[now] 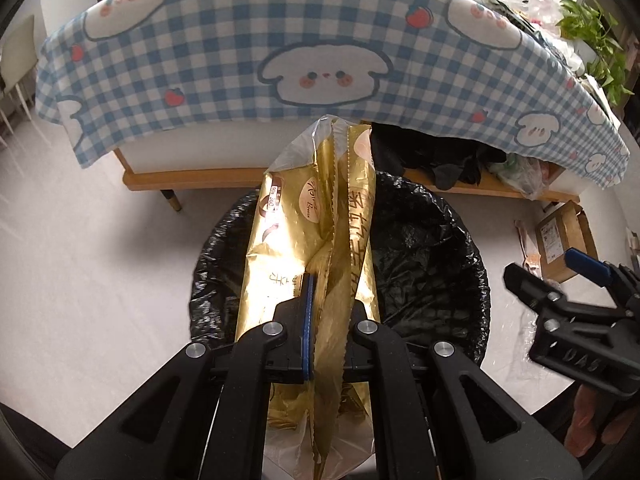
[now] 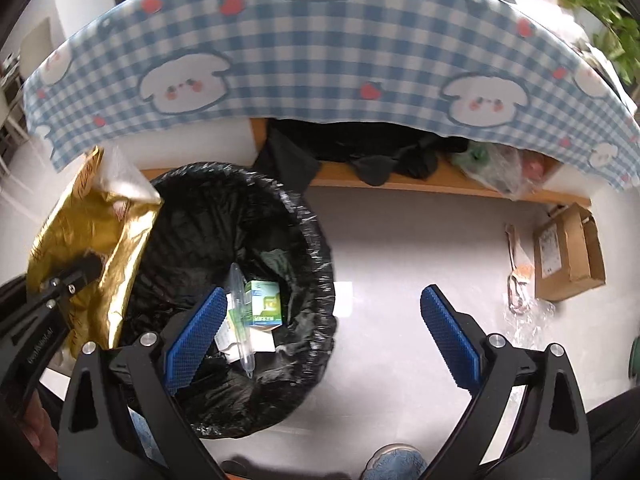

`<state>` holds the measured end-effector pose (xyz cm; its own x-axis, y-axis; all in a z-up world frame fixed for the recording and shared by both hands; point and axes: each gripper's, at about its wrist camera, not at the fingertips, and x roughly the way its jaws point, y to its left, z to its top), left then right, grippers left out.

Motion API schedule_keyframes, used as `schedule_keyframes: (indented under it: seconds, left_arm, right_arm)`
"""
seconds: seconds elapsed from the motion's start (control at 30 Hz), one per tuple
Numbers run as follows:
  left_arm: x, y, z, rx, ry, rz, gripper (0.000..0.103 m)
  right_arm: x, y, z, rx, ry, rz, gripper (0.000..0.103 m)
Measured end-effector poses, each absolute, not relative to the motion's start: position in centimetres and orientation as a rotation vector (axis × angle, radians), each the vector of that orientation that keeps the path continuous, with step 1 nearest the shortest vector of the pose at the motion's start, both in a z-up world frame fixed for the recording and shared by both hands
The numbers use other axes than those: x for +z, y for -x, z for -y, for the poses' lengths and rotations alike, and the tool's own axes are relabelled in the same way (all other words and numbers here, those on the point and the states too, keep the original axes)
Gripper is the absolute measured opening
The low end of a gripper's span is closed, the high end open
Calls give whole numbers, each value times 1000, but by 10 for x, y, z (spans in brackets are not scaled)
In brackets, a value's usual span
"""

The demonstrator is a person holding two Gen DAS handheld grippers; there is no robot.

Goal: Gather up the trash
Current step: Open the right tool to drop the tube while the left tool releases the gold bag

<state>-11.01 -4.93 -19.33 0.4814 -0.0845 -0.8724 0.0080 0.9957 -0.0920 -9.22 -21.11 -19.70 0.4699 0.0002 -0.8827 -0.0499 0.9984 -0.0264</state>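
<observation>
The gold wrapper (image 1: pixel 320 216) is being pinched between the fingers of the left gripper (image 1: pixel 326 320), which are pressed together on its crimped seam. It is being held over the bin (image 1: pixel 432 248), its far end reaching toward the table; in the right wrist view the wrapper (image 2: pixel 92 232) is being seen at the bin's left rim, partly over the opening, with the left gripper (image 2: pixel 76 276) clamped across it. A clear plastic strip is showing along the wrapper's edge.

The bin (image 2: pixel 240 216) is being lined with a black bag, whose rim is being folded over the edge. Inside it, a green and white carton (image 2: pixel 264 304), a clear plastic tube (image 2: pixel 240 312) and some white paper scraps are lying together at the bottom.

The right gripper (image 2: pixel 320 332) is being held spread wide, nothing between its blue pads (image 2: pixel 450 336); its left finger is hanging over the bin, its right finger over bare floor beside it. In the left wrist view the right gripper (image 1: pixel 560 280) is being seen at the right edge.

Behind the bin, a table is being covered by a blue checked cloth (image 1: pixel 320 40) printed with white dogs and strawberries. A black garment (image 2: pixel 360 152) is lying on the wooden shelf beneath it. A cardboard box (image 2: pixel 568 256) and clear plastic scraps (image 2: pixel 528 312) are lying on the floor to the right, well apart from the bin.
</observation>
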Motion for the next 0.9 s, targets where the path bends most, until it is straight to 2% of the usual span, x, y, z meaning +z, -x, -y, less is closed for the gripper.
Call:
schedule_keyframes:
  seconds: [0.4, 0.47, 0.53, 0.57, 0.63, 0.9]
  left_arm:
    - [-212, 96, 80, -95, 32, -1110, 8]
    - [-211, 96, 83, -95, 19, -1108, 14]
    - [-209, 97, 83, -78, 5, -1100, 36]
    - [-207, 97, 82, -71, 7, -1095, 40]
    - [-203, 97, 79, -62, 10, -1088, 57]
    - [-177, 101, 62, -34, 25, -1037, 88]
  right_arm:
    - [-198, 93, 234, -25, 17, -1083, 93]
    - [-198, 93, 235, -32, 22, -1082, 93]
    - [-198, 92, 235, -42, 34, -1086, 93]
    - [-198, 91, 235, -43, 35, -1086, 93]
    - [-197, 89, 235, -47, 34, -1086, 93]
    - [-182, 85, 233, -35, 19, -1057, 93]
